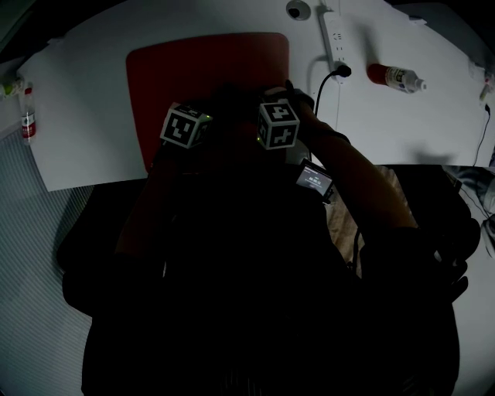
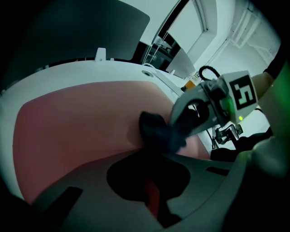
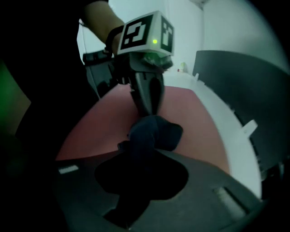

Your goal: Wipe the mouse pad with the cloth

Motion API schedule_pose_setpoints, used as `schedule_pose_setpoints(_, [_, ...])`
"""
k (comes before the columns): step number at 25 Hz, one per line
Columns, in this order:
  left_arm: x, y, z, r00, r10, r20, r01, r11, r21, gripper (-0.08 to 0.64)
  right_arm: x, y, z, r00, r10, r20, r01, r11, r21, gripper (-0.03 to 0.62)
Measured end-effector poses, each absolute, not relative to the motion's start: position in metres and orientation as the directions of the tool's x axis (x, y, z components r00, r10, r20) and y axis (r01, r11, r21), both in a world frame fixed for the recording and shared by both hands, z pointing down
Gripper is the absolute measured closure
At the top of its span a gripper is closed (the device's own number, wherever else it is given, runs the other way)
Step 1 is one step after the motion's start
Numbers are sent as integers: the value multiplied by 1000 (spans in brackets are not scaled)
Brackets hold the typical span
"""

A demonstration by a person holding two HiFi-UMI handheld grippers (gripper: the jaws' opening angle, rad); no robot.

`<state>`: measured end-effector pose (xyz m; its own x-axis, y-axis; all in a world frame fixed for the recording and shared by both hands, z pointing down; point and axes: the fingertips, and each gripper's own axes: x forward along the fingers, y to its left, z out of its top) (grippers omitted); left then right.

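A red mouse pad point(image 1: 201, 62) lies on the white table point(image 1: 93, 100). Both grippers meet over its near edge, their marker cubes side by side in the head view. A dark bunched cloth point(image 3: 156, 133) rests on the pad point(image 3: 190, 113) between them. In the right gripper view, my left gripper point(image 3: 152, 113) comes down with its fingers pinched together on the top of the cloth. The cloth trails back into my right gripper's own jaws. In the left gripper view, my right gripper point(image 2: 183, 127) grips the cloth point(image 2: 156, 131) from the right, above the pad point(image 2: 77, 118).
A white power strip point(image 1: 334, 35) with a black plug point(image 1: 340, 72) lies at the back right, a red bottle point(image 1: 394, 77) beside it. A small bottle point(image 1: 28, 116) stands at the table's left edge. A round object point(image 1: 298, 9) sits at the far edge.
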<state>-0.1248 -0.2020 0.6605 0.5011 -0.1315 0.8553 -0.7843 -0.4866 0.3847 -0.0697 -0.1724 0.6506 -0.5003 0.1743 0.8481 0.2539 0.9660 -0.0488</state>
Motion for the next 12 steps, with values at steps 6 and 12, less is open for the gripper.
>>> schedule_pose_setpoints(6, [-126,-199,661,504,-123,855,-787,-473,396,552,-13,-313,649,-468,-154,870,-122,987,109,517])
schedule_pose_setpoints(12, [-125,-199,661,501,-132,856,-790,-473,390,552,-18,-299,643,-421,-135,897,-162,984,72,528])
